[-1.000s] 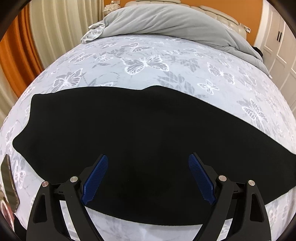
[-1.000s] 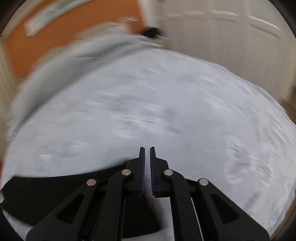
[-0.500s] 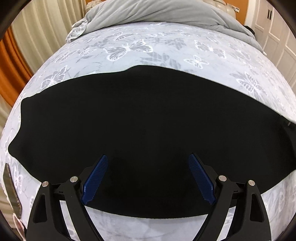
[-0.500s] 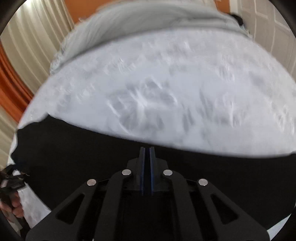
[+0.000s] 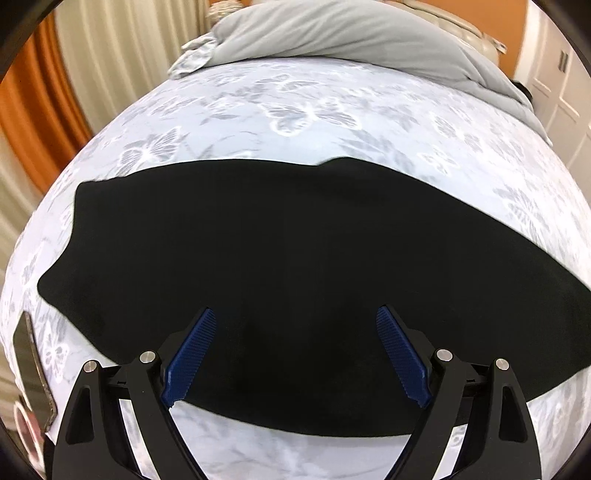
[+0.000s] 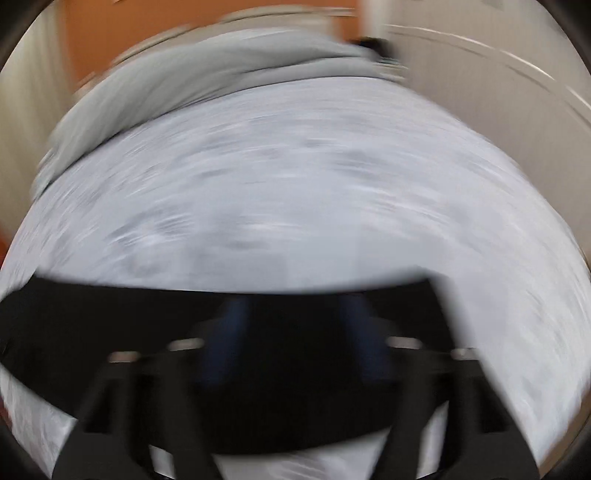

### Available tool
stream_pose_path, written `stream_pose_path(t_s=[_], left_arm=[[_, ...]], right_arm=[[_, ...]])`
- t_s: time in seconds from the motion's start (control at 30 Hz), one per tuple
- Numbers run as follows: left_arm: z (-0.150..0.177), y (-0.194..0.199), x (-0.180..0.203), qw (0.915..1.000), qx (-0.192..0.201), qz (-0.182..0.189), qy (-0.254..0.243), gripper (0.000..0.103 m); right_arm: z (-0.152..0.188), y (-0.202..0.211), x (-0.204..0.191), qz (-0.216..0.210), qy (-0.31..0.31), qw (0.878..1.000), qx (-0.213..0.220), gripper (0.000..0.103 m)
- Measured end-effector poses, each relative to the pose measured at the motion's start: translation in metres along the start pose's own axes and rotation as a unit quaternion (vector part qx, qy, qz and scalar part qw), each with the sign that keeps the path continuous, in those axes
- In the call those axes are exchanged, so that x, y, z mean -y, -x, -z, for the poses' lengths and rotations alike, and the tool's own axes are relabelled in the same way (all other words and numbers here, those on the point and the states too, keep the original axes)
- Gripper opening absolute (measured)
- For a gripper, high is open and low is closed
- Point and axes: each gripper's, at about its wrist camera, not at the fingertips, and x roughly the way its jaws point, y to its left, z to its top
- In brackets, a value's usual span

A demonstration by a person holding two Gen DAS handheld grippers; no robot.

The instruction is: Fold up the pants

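The left gripper (image 5: 295, 354) hangs over the near edge of the bed (image 5: 332, 110), jaws wide, gripping nothing. The right gripper (image 6: 295, 347), blurred, has just been opening, its jaws apart above black cloth. The black pants (image 5: 277, 258) lie flat along that edge; a grey duvet (image 5: 351, 33) sits at the far end.

pants (image 5: 295, 258): matt black cloth | bedsheet (image 5: 332, 122): smooth printed cloth | left gripper (image 5: 295, 354) pads (image 5: 192, 354): ribbed blue plastic
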Motion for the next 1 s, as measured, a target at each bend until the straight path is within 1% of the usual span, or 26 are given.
stream_pose_path(t_s=[0.03,0.07,0.1,0.17,0.23,0.33,0.37,0.4,0.43,0.53,0.6,0.63,0.67,0.73,0.77,0.8,0.83,0.9,0.97,1.0], left_arm=[[0.000,0.002,-0.004,1.0000,0.000,0.003,0.007,0.086],[-0.001,0.004,-0.007,0.9999,0.000,0.007,0.013,0.086],[-0.001,0.007,-0.010,0.9998,0.002,0.010,0.018,0.086],[-0.001,0.012,-0.010,0.9997,0.009,0.011,0.022,0.086],[-0.001,0.017,-0.004,0.9996,0.017,0.012,0.019,0.086],[0.001,0.021,0.010,0.9995,0.024,0.017,0.008,0.086],[0.002,0.022,0.014,0.9995,0.025,0.017,0.003,0.086],[0.004,0.022,0.019,0.9995,0.024,0.017,-0.006,0.086],[0.005,0.021,0.022,0.9995,0.023,0.017,-0.013,0.086],[0.006,0.018,0.023,0.9994,0.019,0.015,-0.023,0.086],[0.005,0.016,0.016,0.9997,0.012,0.020,-0.011,0.086],[0.004,0.016,0.011,0.9997,0.010,0.023,-0.002,0.086],[0.003,0.017,0.007,0.9996,0.009,0.026,0.006,0.086],[0.000,0.021,-0.003,0.9993,0.013,0.029,0.021,0.086],[-0.001,0.024,-0.008,0.9991,0.018,0.029,0.026,0.086],[-0.001,0.027,-0.012,0.9989,0.022,0.029,0.030,0.086],[-0.002,0.030,-0.016,0.9987,0.026,0.029,0.032,0.086],[-0.004,0.036,-0.026,0.9984,0.035,0.025,0.038,0.086],[-0.006,0.040,-0.038,0.9979,0.040,0.022,0.045,0.086],[-0.007,0.041,-0.043,0.9977,0.041,0.022,0.049,0.086]], right_arm=[[0.008,0.005,0.034,0.019,-0.029,0.999,-0.003,0.075],[0.015,0.009,0.059,0.024,-0.047,0.999,-0.008,0.075],[0.026,0.010,0.087,0.018,-0.082,0.996,-0.018,0.075],[0.041,0.007,0.113,-0.016,-0.131,0.991,-0.035,0.076],[0.054,-0.005,0.132,-0.045,-0.169,0.983,-0.055,0.076],[0.060,-0.024,0.136,-0.060,-0.186,0.978,-0.076,0.077],[0.061,-0.023,0.136,-0.057,-0.183,0.979,-0.074,0.075],[0.060,-0.022,0.131,-0.056,-0.173,0.981,-0.073,0.060],[0.058,-0.024,0.122,-0.066,-0.164,0.981,-0.076,0.053],[0.056,-0.030,0.109,-0.097,-0.178,0.975,-0.087,0.050],[0.054,-0.032,0.098,-0.094,-0.171,0.977,-0.090,0.016],[0.050,-0.031,0.094,-0.121,-0.181,0.972,-0.090,0.015],[0.044,-0.023,0.089,-0.127,-0.189,0.971,-0.073,0.015],[0.027,0.004,0.071,-0.150,-0.179,0.972,-0.025,0.015],[0.017,0.024,0.054,-0.168,-0.168,0.971,0.007,0.015],[0.011,0.035,0.042,-0.174,-0.156,0.972,0.025,0.015],[0.002,0.056,0.015,-0.189,-0.126,0.972,0.055,0.015],[-0.009,0.082,-0.041,-0.232,-0.076,0.966,0.086,0.015],[-0.011,0.094,-0.091,-0.265,-0.034,0.960,0.088,0.015],[-0.011,0.097,-0.129,-0.283,0.000,0.956,0.081,0.015]])
